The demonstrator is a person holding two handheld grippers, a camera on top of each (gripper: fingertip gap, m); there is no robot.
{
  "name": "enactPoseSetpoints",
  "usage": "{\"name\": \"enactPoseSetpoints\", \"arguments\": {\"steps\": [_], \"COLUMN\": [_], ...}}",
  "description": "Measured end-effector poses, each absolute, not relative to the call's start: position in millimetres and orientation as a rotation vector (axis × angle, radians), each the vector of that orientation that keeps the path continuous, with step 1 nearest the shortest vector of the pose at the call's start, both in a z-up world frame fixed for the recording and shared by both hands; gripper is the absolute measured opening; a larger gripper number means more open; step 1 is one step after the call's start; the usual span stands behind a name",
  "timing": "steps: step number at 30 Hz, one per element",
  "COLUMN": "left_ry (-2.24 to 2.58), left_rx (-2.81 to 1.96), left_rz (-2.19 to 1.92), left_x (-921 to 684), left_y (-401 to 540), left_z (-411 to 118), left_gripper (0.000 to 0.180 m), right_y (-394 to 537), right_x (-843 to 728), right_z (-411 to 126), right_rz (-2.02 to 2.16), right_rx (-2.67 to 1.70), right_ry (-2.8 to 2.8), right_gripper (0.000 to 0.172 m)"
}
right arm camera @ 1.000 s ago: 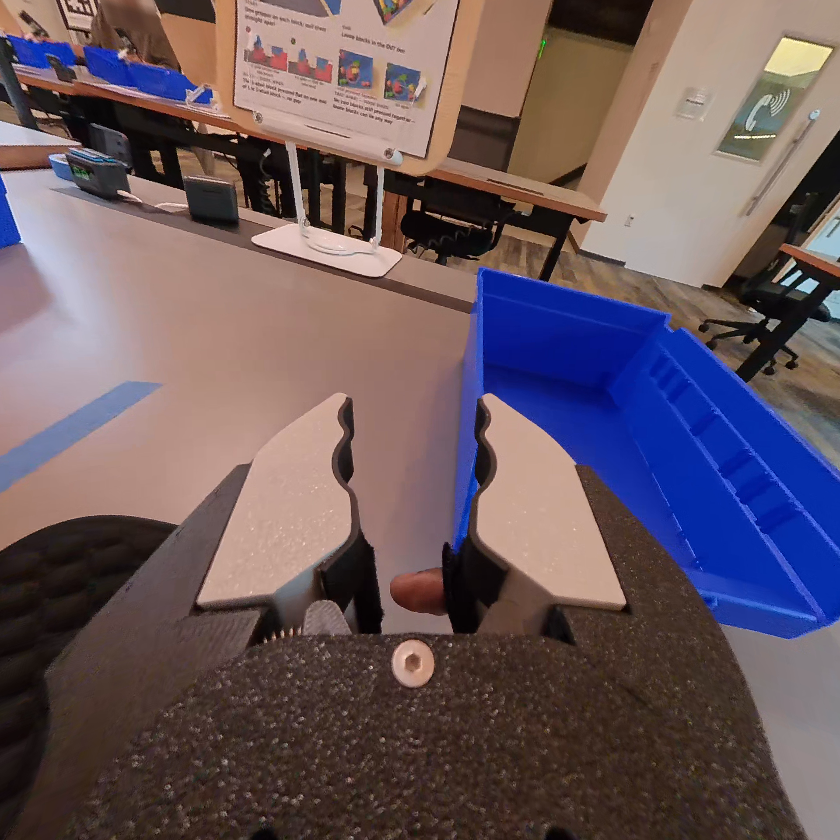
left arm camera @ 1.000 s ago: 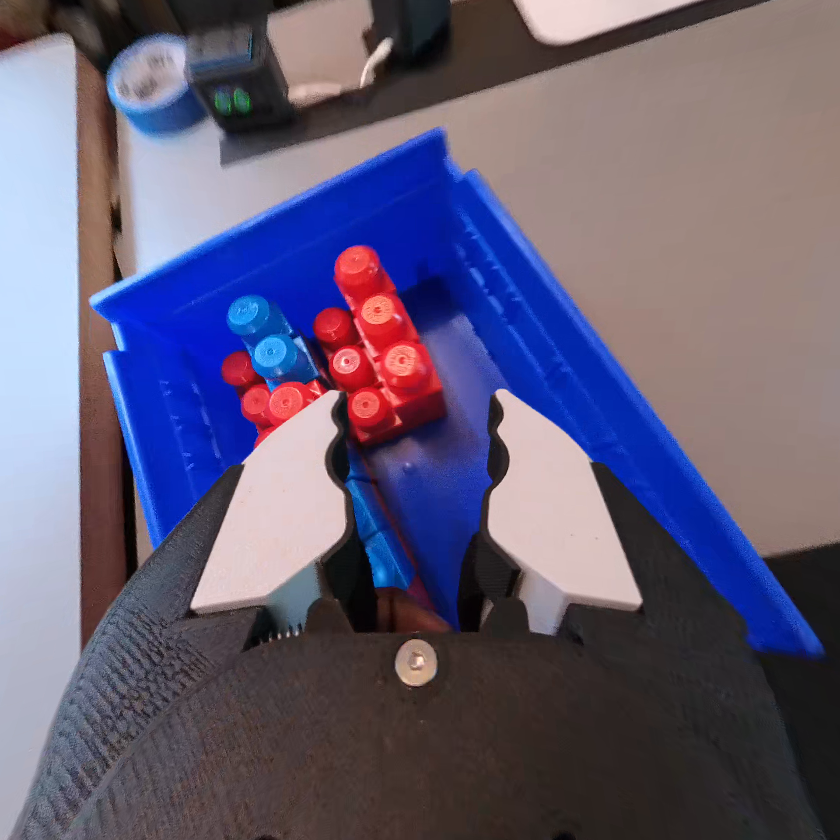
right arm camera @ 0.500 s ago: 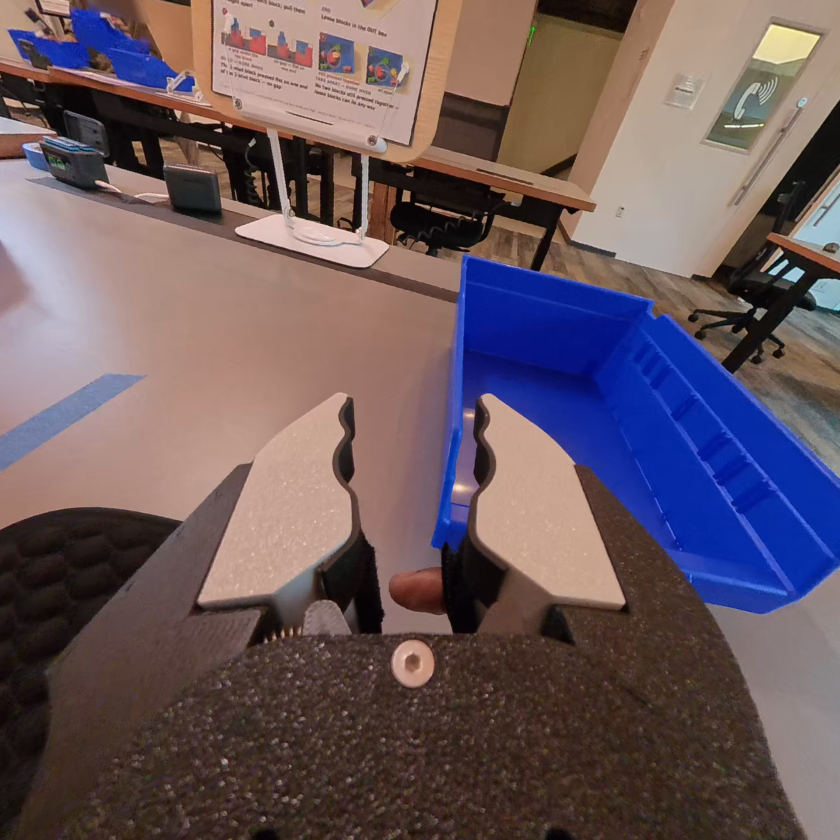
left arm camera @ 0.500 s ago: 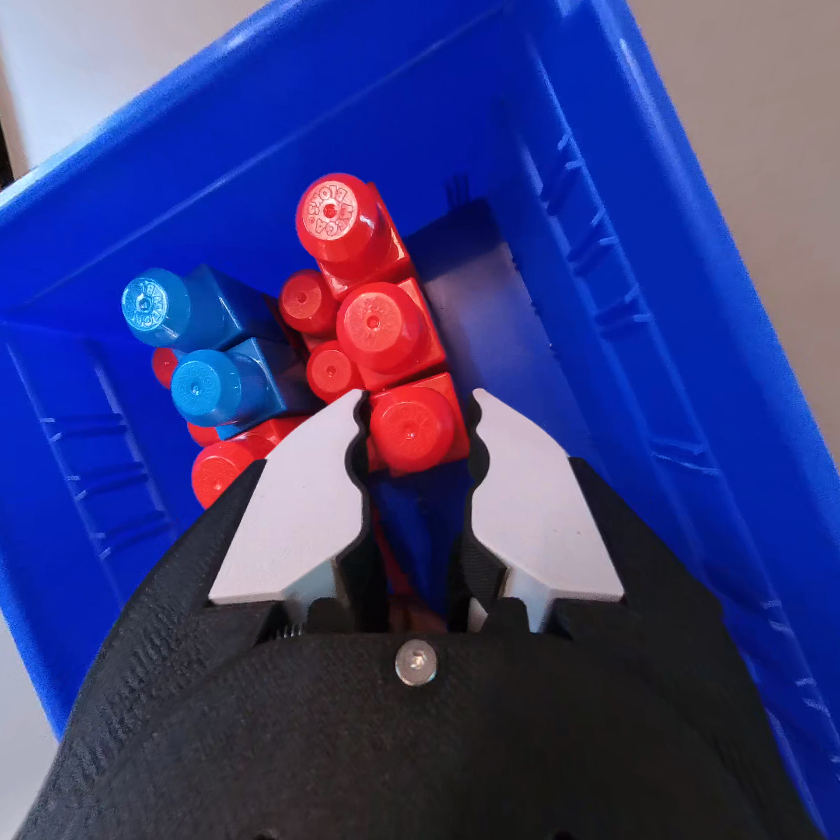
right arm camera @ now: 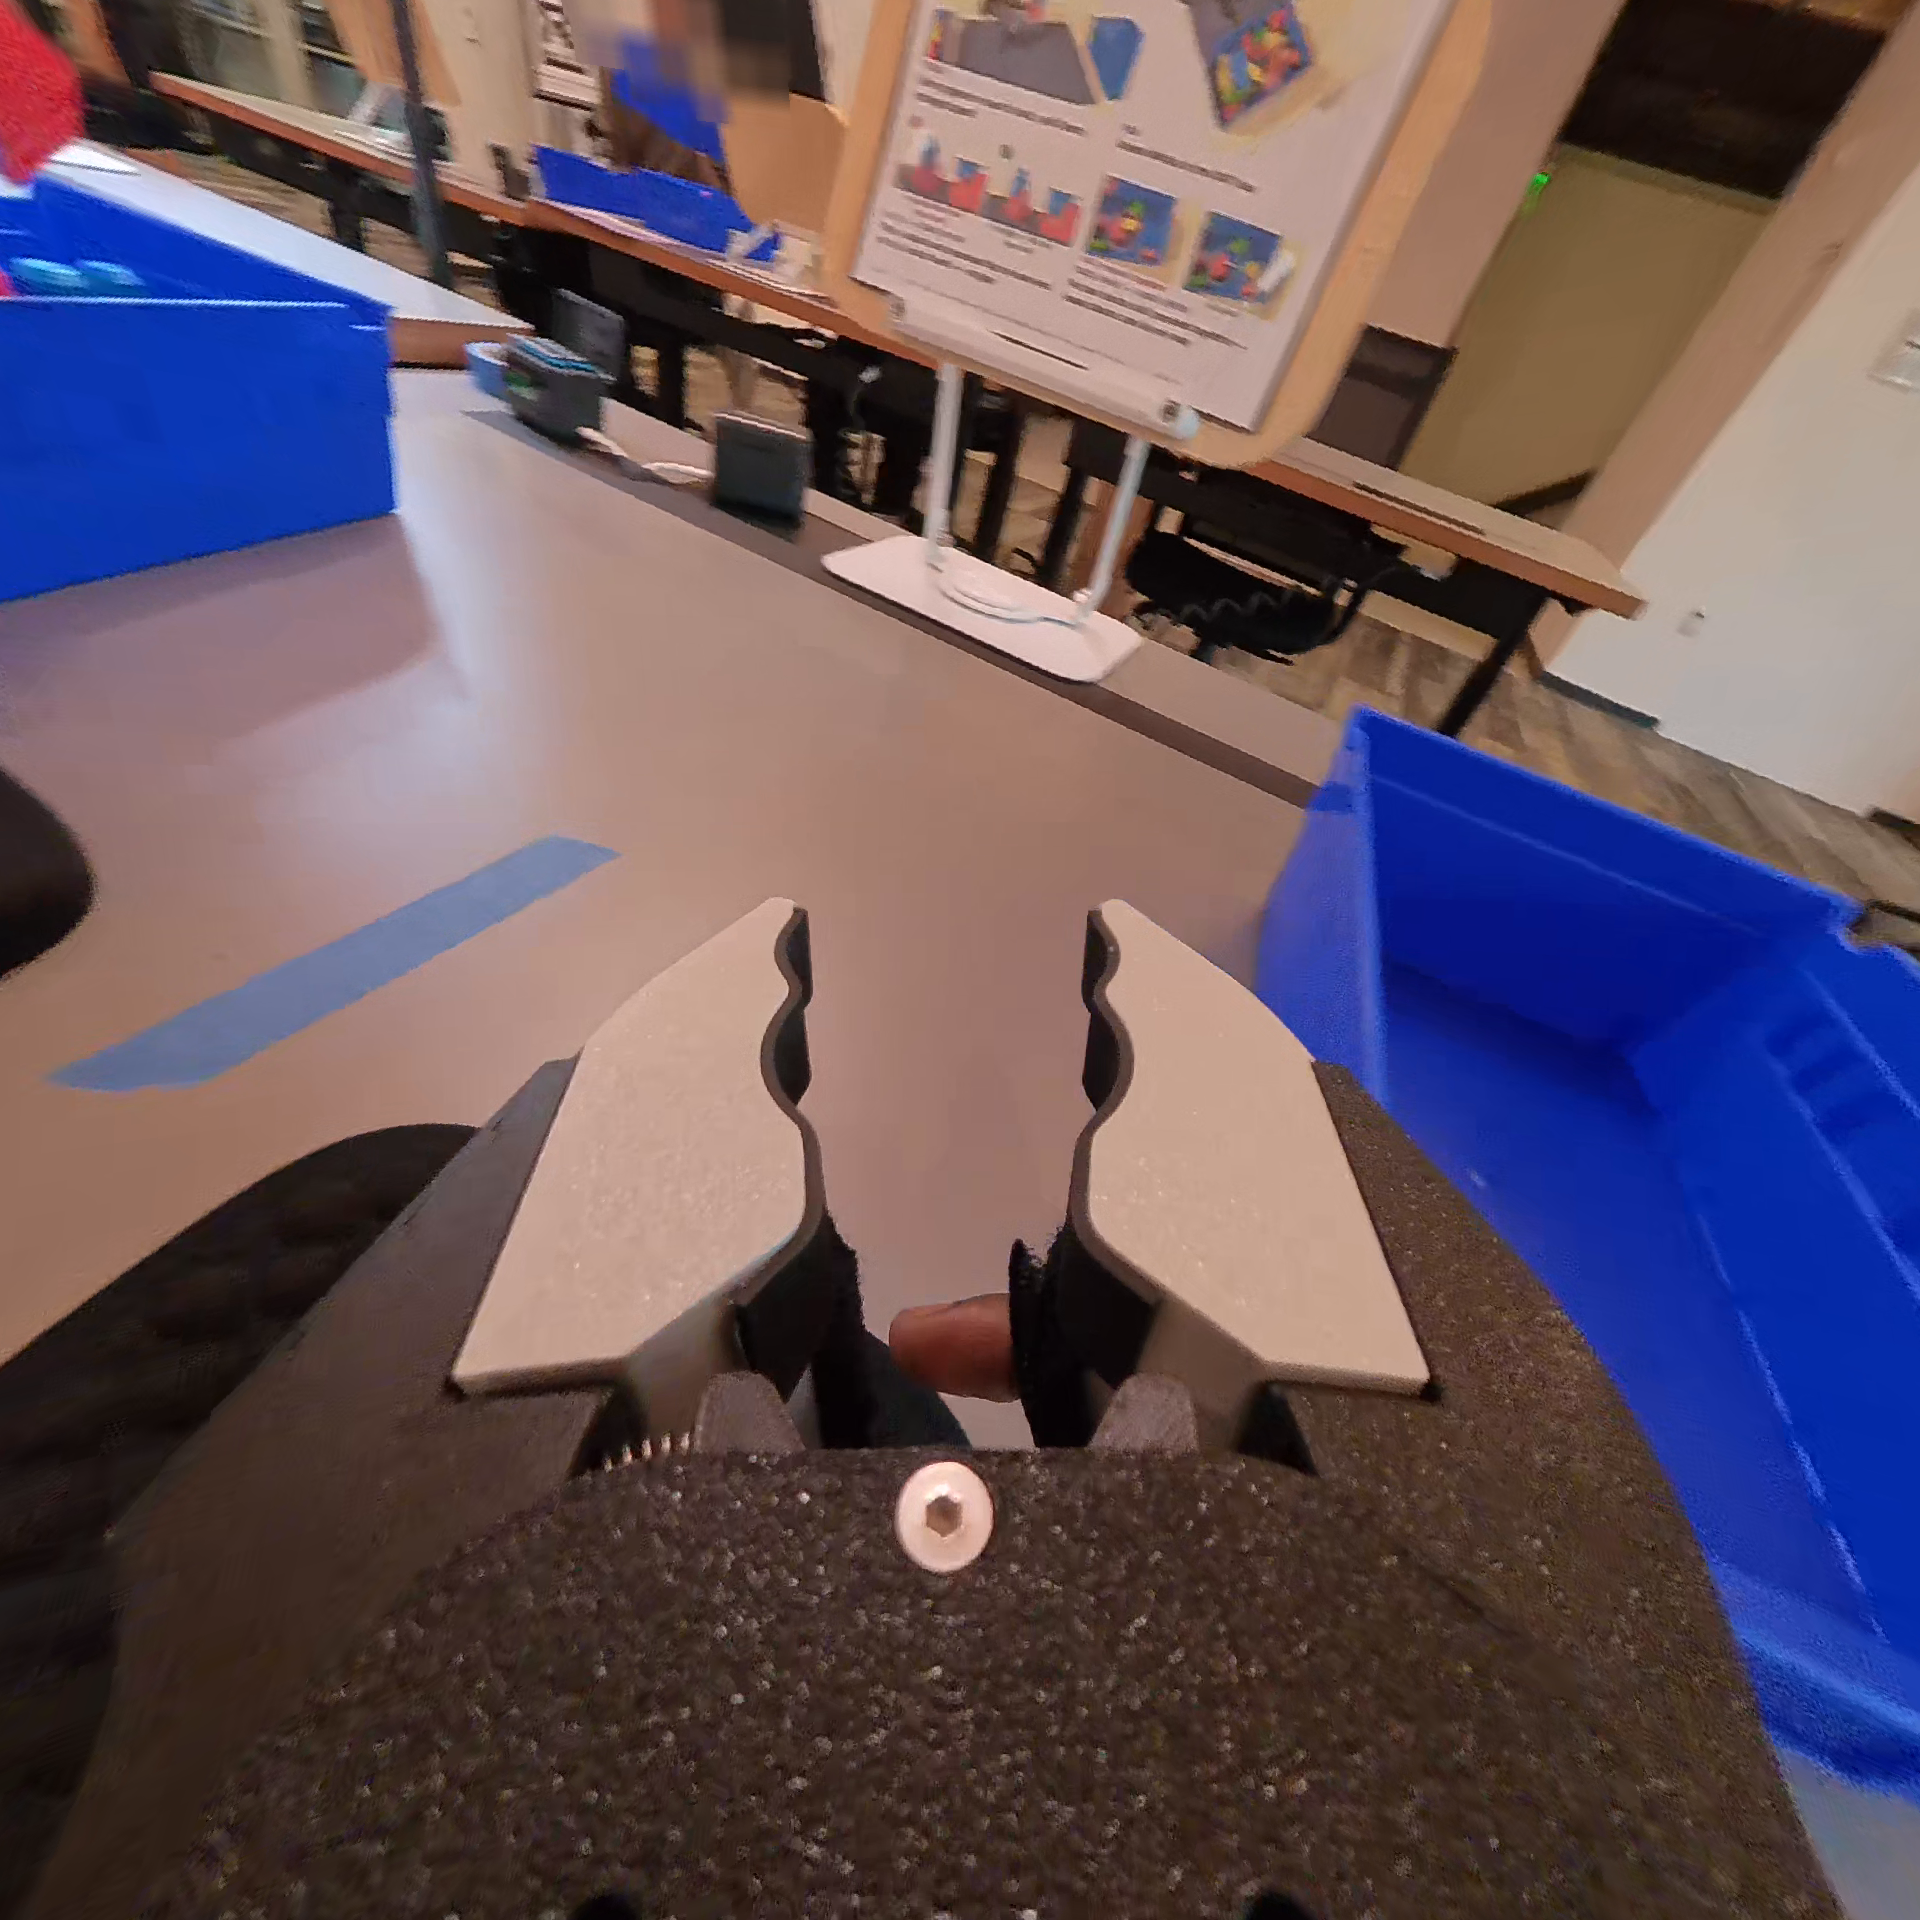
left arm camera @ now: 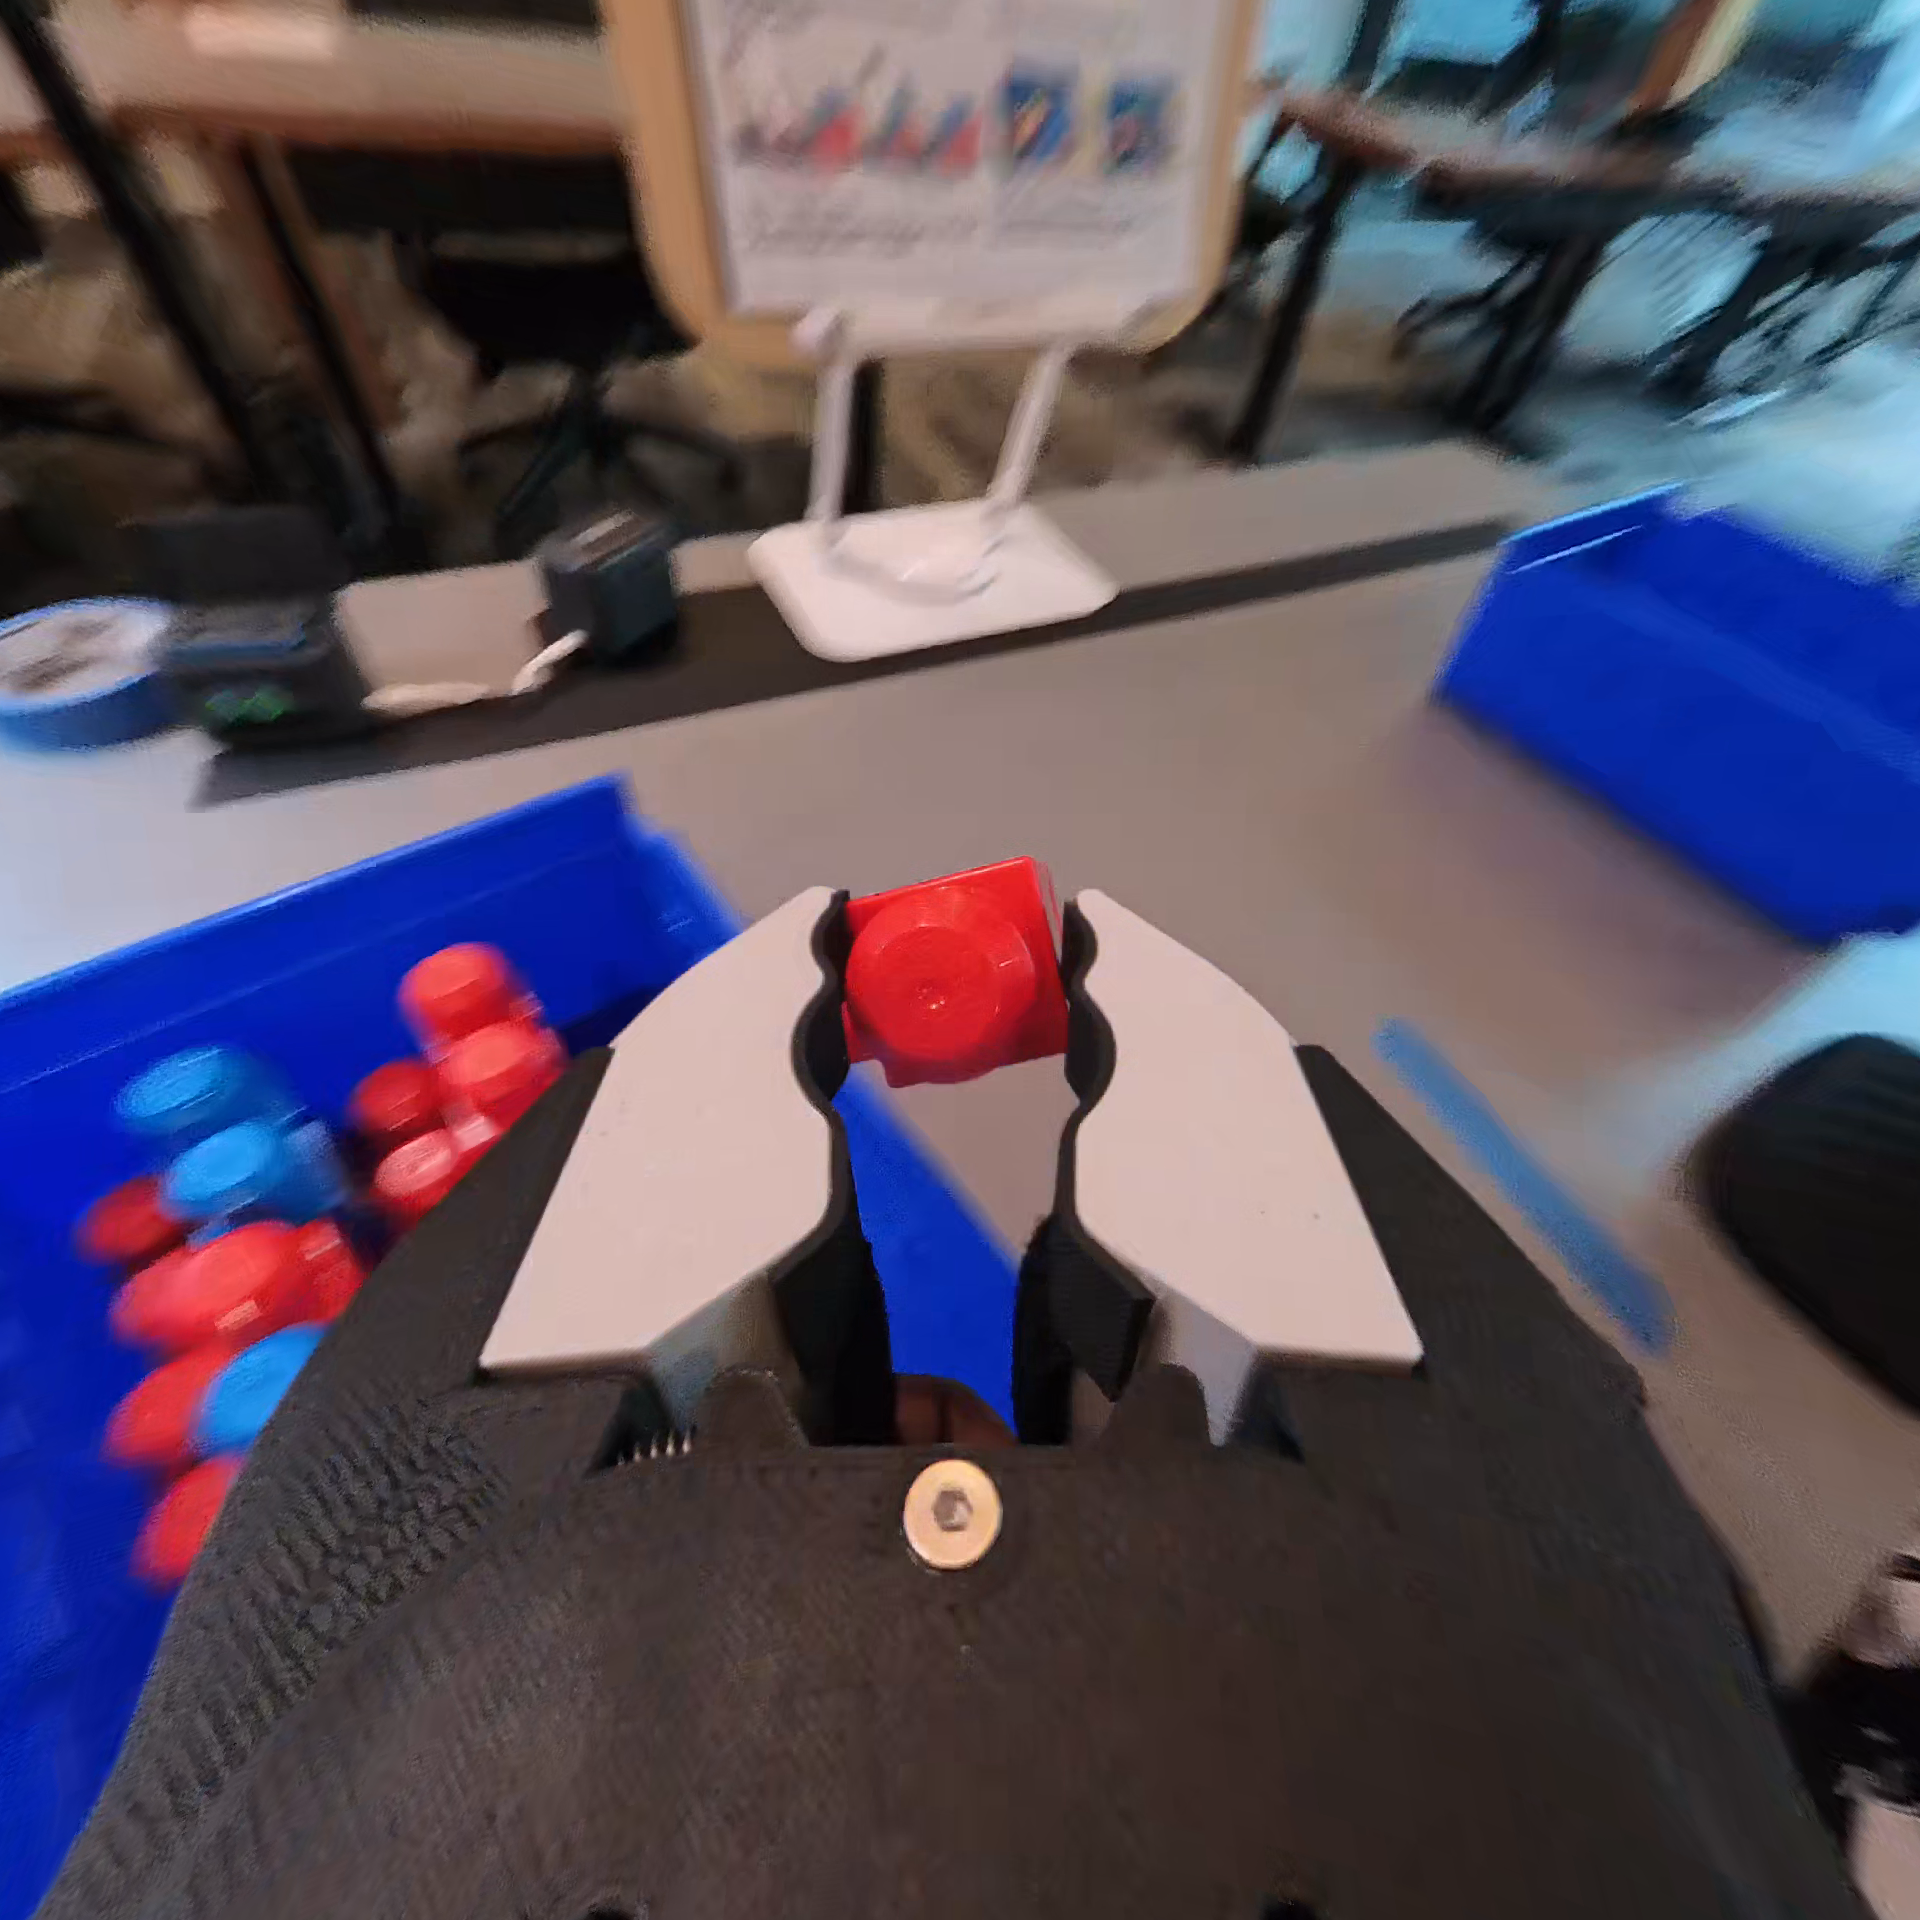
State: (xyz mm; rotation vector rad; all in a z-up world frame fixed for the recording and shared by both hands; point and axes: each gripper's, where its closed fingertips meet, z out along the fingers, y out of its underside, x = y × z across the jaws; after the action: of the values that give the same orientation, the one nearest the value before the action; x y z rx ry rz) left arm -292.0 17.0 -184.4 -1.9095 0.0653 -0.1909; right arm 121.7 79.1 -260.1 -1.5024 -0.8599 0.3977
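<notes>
**Red block clamped in your left tongs above the bin's edge**

Your left gripper (left arm camera: pixel 954 977) grips a red block (left arm camera: pixel 956 971) at its tips, both black pads pressed against the block's sides, its round stud turned toward the camera. The jaws stand partly closed, as wide as the block. You hold it in the air over the grey table (left arm camera: pixel 1195 790), just past the near corner of the blue bin (left arm camera: pixel 436 894) on your left. That bin holds a heap of red blocks (left arm camera: pixel 457 1049) and light-blue blocks (left arm camera: pixel 223 1164), blurred in this view.

Your right gripper (right arm camera: pixel 945 997) is open, its jaws well apart with only bare tabletop showing between them. It hovers low over the table beside a second blue bin (right arm camera: pixel 1538 873), which lies just to its right with nothing visible inside. A strip of blue tape (right arm camera: pixel 343 966) is stuck to the table to the left of these tongs.

At the table's far edge stands an instruction sign (right arm camera: pixel 1122 197) on a white stand (right arm camera: pixel 987 603), with a small black device (right arm camera: pixel 764 468) and a roll of blue tape (left arm camera: pixel 73 675) along the same edge.
</notes>
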Motion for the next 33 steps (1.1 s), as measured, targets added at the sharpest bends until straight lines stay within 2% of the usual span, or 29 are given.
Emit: {"name": "enactPoseSetpoints", "arguments": {"steps": [5, 11, 15, 17, 20, 21, 25, 27, 33], "left_ry": [0.205, 0.254, 0.26, 0.272, 0.277, 0.278, 0.352, 0.468, 0.795], "left_rx": [-1.619, -1.441, -1.407, -1.422, -1.422, -1.421, -1.444, -1.391, -1.371], "left_rz": [-0.608, -1.175, -1.368, -1.391, -1.428, -1.436, -1.379, -1.302, -0.968], "left_x": [-191.1, -96.3, -64.1, -55.2, -48.4, -47.2, -43.7, -43.3, -31.5], "left_y": [-1.4, -11.1, -10.6, -9.4, -9.8, -10.1, -12.1, -18.2, -35.0], "left_z": [-149.9, -152.2, -158.5, -162.9, -164.0, -164.1, -168.7, -166.4, -184.3], "left_gripper": [0.038, 0.038, 0.038, 0.038, 0.038, 0.038, 0.041, 0.053, 0.071], "right_y": [43.4, 2.1, -16.2, -18.6, -20.9, -20.3, -21.2, -25.8, -26.9], "right_x": [64.3, 0.2, -24.3, -29.1, -33.0, -33.3, -29.9, -27.4, -16.5], "right_z": [-242.0, -196.7, -179.0, -173.1, -173.5, -174.7, -177.2, -180.3, -192.5], "right_rz": [0.605, 0.718, 0.697, 0.681, 0.66, 0.653, 0.77, 0.964, 1.532], "right_rx": [-1.3, -0.899, -0.716, -0.682, -0.656, -0.656, -0.695, -0.751, -0.939], "right_ry": [-1.06, -1.211, -1.251, -1.236, -1.253, -1.258, -1.274, -1.301, -1.331], "right_gripper": [0.052, 0.058, 0.061, 0.059, 0.048, 0.035, 0.034, 0.034, 0.034]}}
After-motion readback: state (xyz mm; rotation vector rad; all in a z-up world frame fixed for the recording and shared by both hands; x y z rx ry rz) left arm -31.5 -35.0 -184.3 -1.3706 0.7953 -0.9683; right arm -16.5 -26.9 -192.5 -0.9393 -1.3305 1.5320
